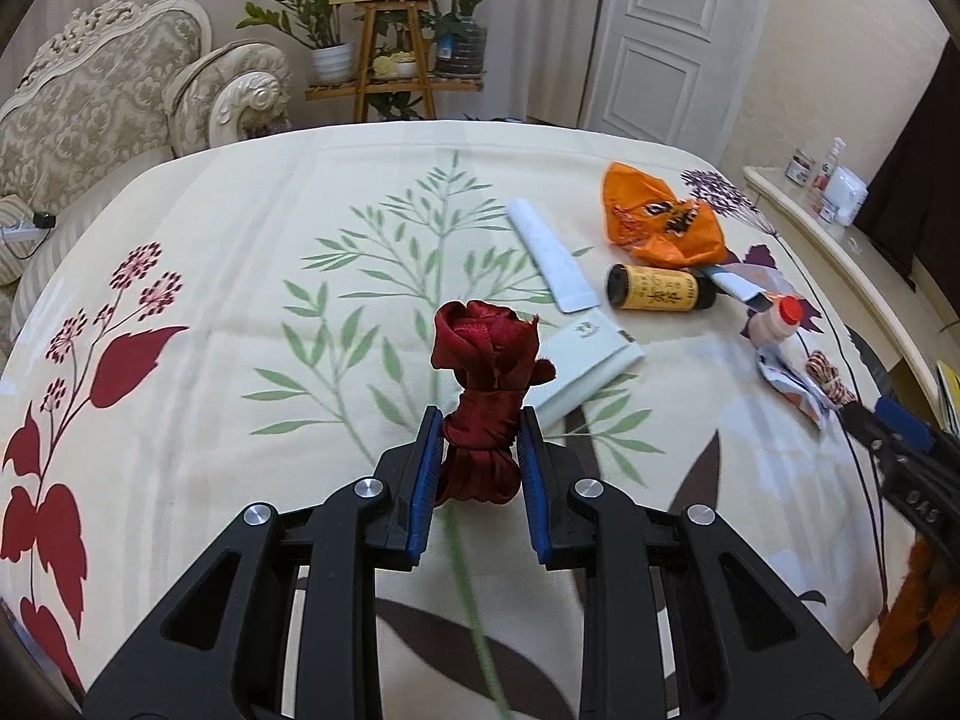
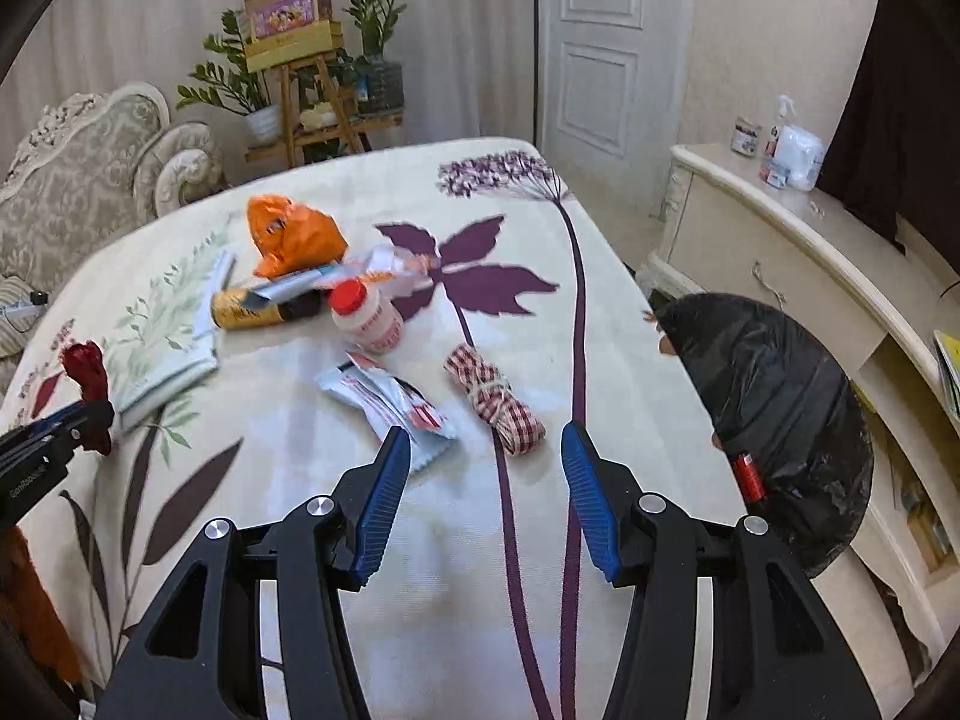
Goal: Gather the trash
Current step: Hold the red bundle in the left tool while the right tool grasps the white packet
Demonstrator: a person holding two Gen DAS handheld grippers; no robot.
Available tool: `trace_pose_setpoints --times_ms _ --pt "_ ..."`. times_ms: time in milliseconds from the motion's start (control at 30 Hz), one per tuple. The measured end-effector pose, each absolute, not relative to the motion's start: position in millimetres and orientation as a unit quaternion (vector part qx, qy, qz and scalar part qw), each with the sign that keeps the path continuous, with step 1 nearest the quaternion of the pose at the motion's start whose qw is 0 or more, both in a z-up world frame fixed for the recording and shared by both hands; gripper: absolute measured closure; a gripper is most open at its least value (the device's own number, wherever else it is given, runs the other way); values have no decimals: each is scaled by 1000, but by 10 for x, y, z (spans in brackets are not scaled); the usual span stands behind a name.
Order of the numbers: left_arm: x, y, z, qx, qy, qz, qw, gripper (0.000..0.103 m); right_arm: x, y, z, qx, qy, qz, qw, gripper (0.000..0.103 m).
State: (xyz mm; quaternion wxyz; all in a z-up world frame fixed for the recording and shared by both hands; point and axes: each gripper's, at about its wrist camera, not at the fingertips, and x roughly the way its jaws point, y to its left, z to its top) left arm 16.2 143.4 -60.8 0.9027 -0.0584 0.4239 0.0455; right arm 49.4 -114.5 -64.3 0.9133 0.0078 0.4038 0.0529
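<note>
Clamped between the blue pads of the left gripper was a bundle of dark red satin ribbon, lifted clear of the floral tablecloth. Its partner, the right gripper, hung with jaws wide and empty just short of a red-checked ribbon bundle and a pale torn sachet. Farther off lay a white bottle with a red cap, a yellow tube and a crumpled orange bag. Beside the table stood a black-lined bin, seemingly holding little; most collecting appeared undone.
</note>
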Motion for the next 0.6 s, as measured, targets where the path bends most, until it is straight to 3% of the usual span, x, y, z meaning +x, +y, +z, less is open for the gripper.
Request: trace_pose_setpoints --times_ms 300,600 --pt "121 1635 -602 -74 422 65 901 78 555 -818 -611 -28 400 123 908 58" --pt "113 1755 -615 -83 422 73 900 78 800 -669 -813 -61 435 121 890 59"
